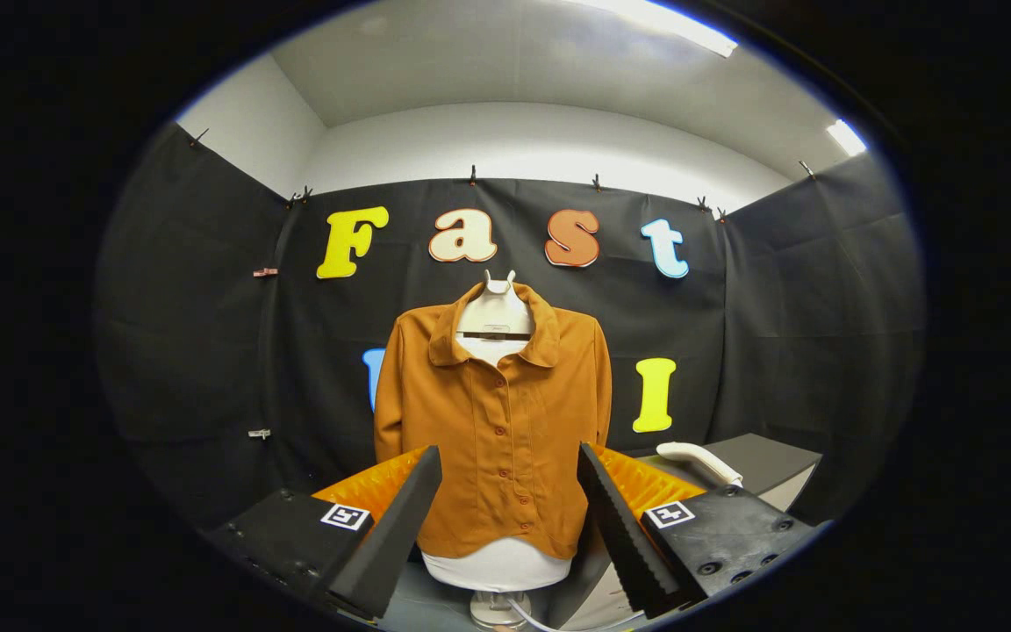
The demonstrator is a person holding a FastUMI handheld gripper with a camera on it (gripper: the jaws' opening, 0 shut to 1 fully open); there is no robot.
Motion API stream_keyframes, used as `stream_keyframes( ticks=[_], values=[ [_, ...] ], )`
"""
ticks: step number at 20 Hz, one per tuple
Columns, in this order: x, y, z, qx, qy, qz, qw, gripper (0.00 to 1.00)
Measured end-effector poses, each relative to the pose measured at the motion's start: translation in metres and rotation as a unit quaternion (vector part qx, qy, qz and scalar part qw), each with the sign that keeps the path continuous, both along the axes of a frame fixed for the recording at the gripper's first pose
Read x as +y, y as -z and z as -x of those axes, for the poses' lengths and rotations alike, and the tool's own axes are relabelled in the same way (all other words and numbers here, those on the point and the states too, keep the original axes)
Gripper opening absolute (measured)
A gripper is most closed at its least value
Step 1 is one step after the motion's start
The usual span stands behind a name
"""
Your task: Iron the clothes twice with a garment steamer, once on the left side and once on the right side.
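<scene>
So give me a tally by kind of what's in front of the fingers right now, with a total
Shirts: 1, the brown shirt buttoned on the form, beyond the open fingers of the gripper.
Mannequin forms: 1, the white torso form.
Steamers: 1, the white steamer handle on the grey table.
Tables: 1.
Total: 4.

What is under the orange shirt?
A white mannequin torso shows at the collar and below the orange shirt hem; its covered middle is hidden. Gripper open, empty.
</scene>
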State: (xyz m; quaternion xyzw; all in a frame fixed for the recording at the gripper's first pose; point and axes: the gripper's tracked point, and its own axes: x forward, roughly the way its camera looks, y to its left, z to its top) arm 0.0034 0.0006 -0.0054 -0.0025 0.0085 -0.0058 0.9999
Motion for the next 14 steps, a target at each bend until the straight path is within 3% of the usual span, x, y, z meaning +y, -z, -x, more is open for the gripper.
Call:
stream_keyframes(
  ticks=[14],
  values=[
    [0.017, -0.004, -0.002, -0.007, 0.008, 0.005, 1.000, 0.98]
  ],
)
